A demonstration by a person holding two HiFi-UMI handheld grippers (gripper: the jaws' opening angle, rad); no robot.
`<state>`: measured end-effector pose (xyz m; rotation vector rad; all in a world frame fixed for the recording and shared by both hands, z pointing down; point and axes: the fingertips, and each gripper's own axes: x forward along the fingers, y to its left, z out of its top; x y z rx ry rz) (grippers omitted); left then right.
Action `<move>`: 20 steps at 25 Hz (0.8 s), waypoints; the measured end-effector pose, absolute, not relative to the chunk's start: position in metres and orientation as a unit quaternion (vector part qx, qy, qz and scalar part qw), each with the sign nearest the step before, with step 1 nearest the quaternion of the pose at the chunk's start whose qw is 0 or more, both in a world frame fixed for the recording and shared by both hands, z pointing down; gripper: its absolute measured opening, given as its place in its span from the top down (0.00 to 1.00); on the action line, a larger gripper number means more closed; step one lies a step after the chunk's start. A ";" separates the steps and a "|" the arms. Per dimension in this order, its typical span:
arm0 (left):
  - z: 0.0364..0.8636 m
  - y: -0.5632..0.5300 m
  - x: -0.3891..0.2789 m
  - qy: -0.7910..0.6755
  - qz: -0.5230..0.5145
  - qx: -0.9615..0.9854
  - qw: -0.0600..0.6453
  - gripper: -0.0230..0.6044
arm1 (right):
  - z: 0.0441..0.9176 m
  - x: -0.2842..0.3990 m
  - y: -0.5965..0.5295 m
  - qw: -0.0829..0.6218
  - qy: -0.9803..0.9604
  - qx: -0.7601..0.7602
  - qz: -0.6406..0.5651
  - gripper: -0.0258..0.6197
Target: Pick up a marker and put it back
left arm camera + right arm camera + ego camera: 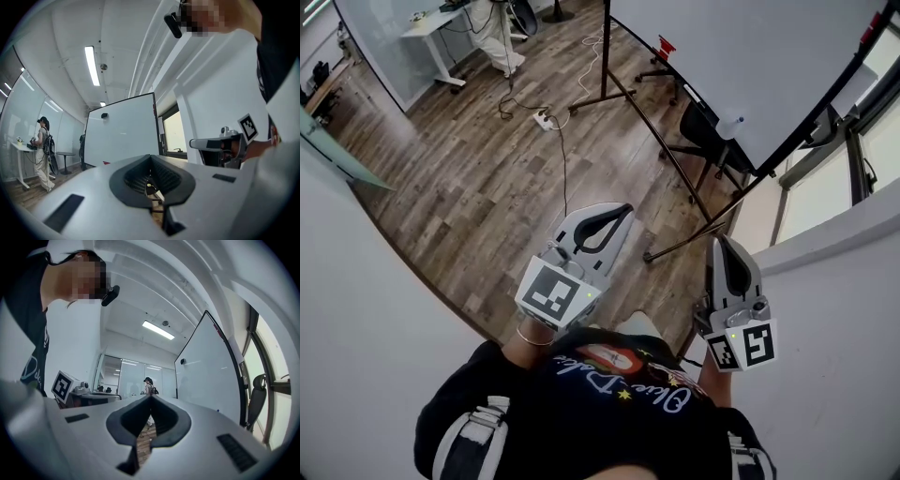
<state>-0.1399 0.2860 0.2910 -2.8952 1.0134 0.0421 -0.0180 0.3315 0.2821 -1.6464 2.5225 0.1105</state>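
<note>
No marker shows plainly in any view. A small red thing [664, 45] sits at the lower edge of the big whiteboard [750, 66]; what it is I cannot tell. My left gripper [623, 212] is held level in front of my chest, shut and empty. To its right my right gripper [719, 240] is shut too, with nothing in it. In the left gripper view the jaws of the left gripper [150, 157] meet, with the whiteboard [122, 133] far ahead. In the right gripper view the right gripper [150, 397] is shut, with the whiteboard [206, 376] on the right.
The whiteboard stands on a dark metal stand [675, 169] over a wood floor. A black chair [703, 131] is beside it. A power strip with cables [546, 119] lies on the floor. A person [502, 37] stands by a white desk [431, 28]. White walls flank me on both sides.
</note>
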 end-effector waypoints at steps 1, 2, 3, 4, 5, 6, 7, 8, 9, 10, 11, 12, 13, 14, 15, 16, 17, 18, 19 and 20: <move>0.292 0.284 -0.136 0.326 0.014 -0.944 0.036 0.96 | 0.283 -0.014 0.330 0.062 0.833 -0.549 0.036 0.96; 0.293 0.283 -0.131 0.322 0.013 -0.946 0.035 0.96 | 0.284 -0.009 0.328 0.062 0.831 -0.553 0.034 0.96; 0.294 0.281 -0.127 0.319 0.011 -0.947 0.035 0.96 | 0.286 -0.005 0.326 0.062 0.829 -0.555 0.032 0.96; 0.294 0.278 -0.122 0.316 0.010 -0.948 0.035 0.96 | 0.287 -0.002 0.323 0.063 0.828 -0.556 0.030 0.96; 0.294 0.275 -0.118 0.314 0.010 -0.949 0.037 0.96 | 0.289 0.002 0.319 0.065 0.828 -0.556 0.028 0.96; 0.293 0.271 -0.114 0.313 0.013 -0.949 0.041 0.96 | 0.291 0.007 0.313 0.066 0.829 -0.555 0.026 0.96; 0.291 0.266 -0.110 0.313 0.015 -0.948 0.047 0.96 | 0.293 0.012 0.307 0.068 0.830 -0.553 0.025 0.96; 0.289 0.262 -0.105 0.314 0.017 -0.948 0.053 0.96 | 0.295 0.017 0.300 0.069 0.831 -0.552 0.022 0.96; 0.289 0.257 -0.102 0.315 0.015 -0.947 0.056 0.96 | 0.297 0.023 0.294 0.070 0.831 -0.551 0.020 0.96; 0.291 0.251 -0.098 0.318 0.012 -0.946 0.056 0.96 | 0.300 0.028 0.288 0.072 0.831 -0.551 0.019 0.96; 0.293 0.245 -0.095 0.322 0.008 -0.945 0.055 0.96 | 0.302 0.034 0.282 0.073 0.830 -0.552 0.018 0.96; 0.295 0.237 -0.093 0.327 0.006 -0.943 0.052 0.96 | 0.303 0.039 0.276 0.075 0.830 -0.553 0.017 0.96; 0.296 0.229 -0.091 0.333 0.005 -0.942 0.050 0.96 | 0.305 0.045 0.269 0.078 0.830 -0.553 0.016 0.96; 0.298 0.221 -0.088 0.338 0.004 -0.940 0.049 0.96 | 0.307 0.050 0.261 0.080 0.829 -0.553 0.014 0.96; 0.299 0.213 -0.085 0.342 0.001 -0.938 0.048 0.96 | 0.309 0.055 0.254 0.082 0.829 -0.552 0.012 0.96; 0.301 0.206 -0.083 0.345 -0.005 -0.937 0.049 0.96 | 0.312 0.060 0.247 0.083 0.829 -0.553 0.008 0.96; 0.303 0.199 -0.080 0.346 -0.013 -0.937 0.049 0.96 | 0.314 0.065 0.241 0.084 0.829 -0.553 0.005 0.96; 0.305 0.193 -0.077 0.348 -0.019 -0.936 0.051 0.96 | 0.316 0.070 0.236 0.085 0.828 -0.554 0.001 0.96; 0.305 0.187 -0.073 0.349 -0.024 -0.935 0.052 0.96 | 0.318 0.075 0.230 0.086 0.828 -0.554 -0.002 0.96; 0.304 0.181 -0.070 0.351 -0.027 -0.935 0.054 0.96 | 0.319 0.080 0.223 0.088 0.829 -0.553 -0.005 0.96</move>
